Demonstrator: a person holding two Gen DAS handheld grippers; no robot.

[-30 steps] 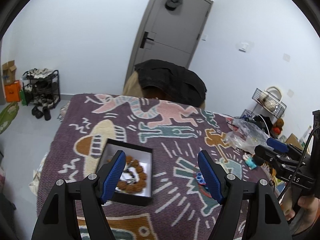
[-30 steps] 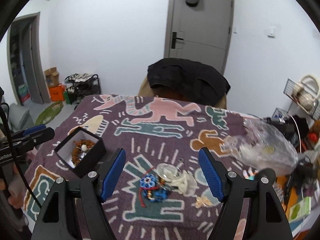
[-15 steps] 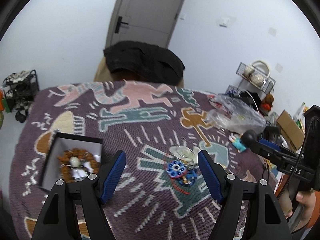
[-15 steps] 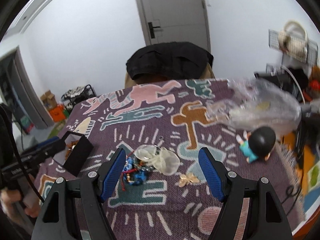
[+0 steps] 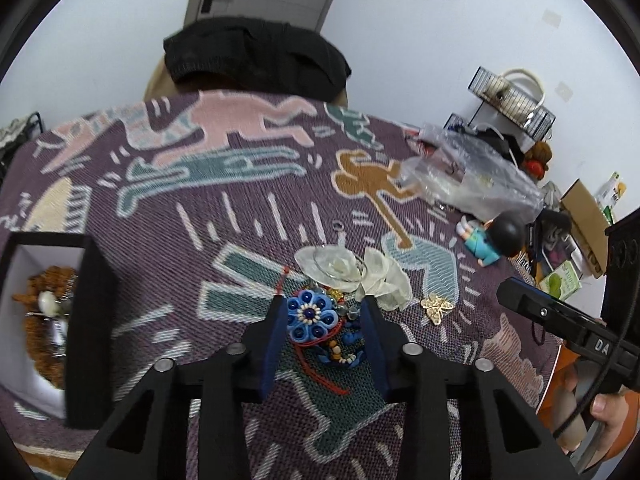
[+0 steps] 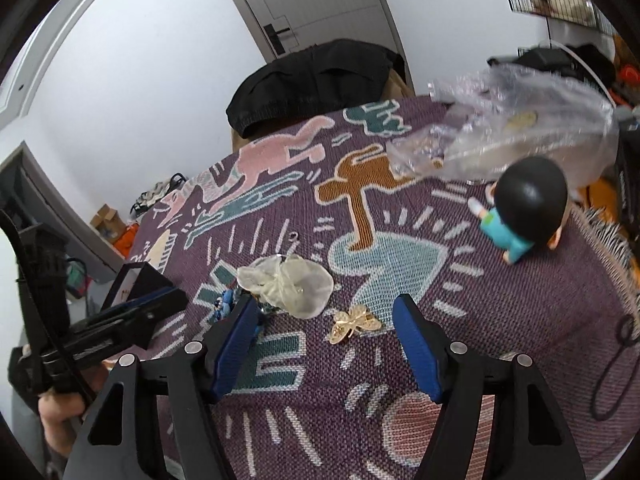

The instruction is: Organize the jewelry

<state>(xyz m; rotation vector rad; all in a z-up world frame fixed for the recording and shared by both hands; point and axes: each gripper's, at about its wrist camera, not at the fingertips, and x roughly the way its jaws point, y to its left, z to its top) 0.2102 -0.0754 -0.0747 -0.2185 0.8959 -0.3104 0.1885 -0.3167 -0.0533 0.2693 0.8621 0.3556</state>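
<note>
On the purple patterned cloth (image 5: 240,216) lies a blue flower ornament (image 5: 308,316) with red cord and beads. My left gripper (image 5: 324,304) is low over it, its jaws closing with the ornament between the pads and no firm grip visible. A gold butterfly brooch (image 6: 354,322) lies between the fingers of my right gripper (image 6: 326,300), whose jaws stand wide and are closing slightly. White organza pouches (image 6: 288,284) lie just beyond both. A black box (image 5: 92,320) at the left holds a brown bead bracelet (image 5: 44,312).
A small figurine (image 6: 520,208) with a black head sits at the right, with a crumpled clear plastic bag (image 6: 520,120) behind it. A small metal ring (image 5: 338,226) lies past the pouches. A chair with a black garment (image 5: 256,56) stands at the table's far edge.
Both grippers came down closer to the cloth. The left one swung from the box to the blue ornament and its jaws narrowed. The right one rolled and now frames the gold butterfly.
</note>
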